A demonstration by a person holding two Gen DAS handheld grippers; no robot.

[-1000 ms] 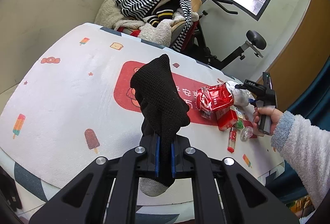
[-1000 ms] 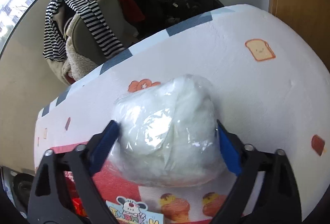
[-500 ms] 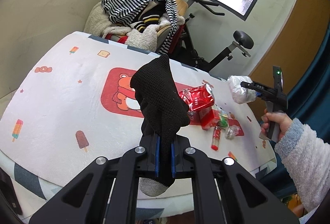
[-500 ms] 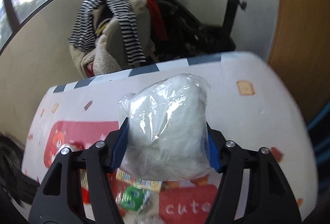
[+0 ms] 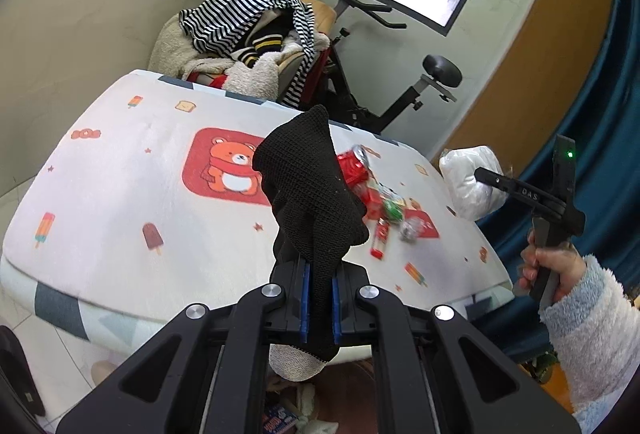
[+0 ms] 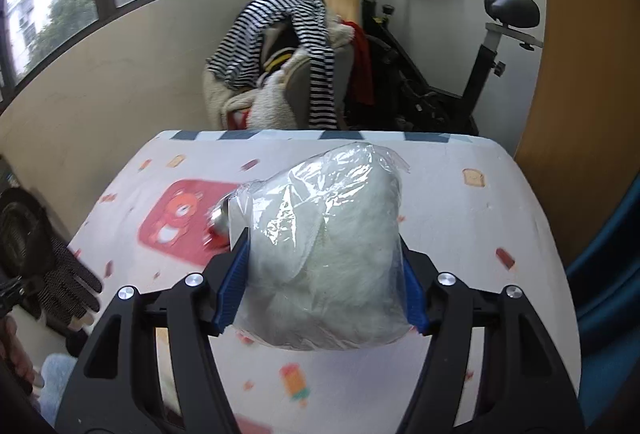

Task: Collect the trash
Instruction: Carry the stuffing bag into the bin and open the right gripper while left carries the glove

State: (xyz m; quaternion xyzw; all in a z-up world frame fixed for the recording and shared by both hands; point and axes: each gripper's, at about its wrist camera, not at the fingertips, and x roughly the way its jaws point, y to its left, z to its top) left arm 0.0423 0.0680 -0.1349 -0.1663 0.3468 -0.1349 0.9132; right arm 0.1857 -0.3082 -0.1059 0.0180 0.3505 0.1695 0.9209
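Right tongs clamping plastic bag, left tongs pinching black glove

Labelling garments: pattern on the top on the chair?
Black-and-white stripes on the top; right wrist view clearest.

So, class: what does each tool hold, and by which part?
Left tool: black knitted glove, pinched near its grey cuff. Right tool: clear plastic bag of white stuffing, squeezed across its sides.
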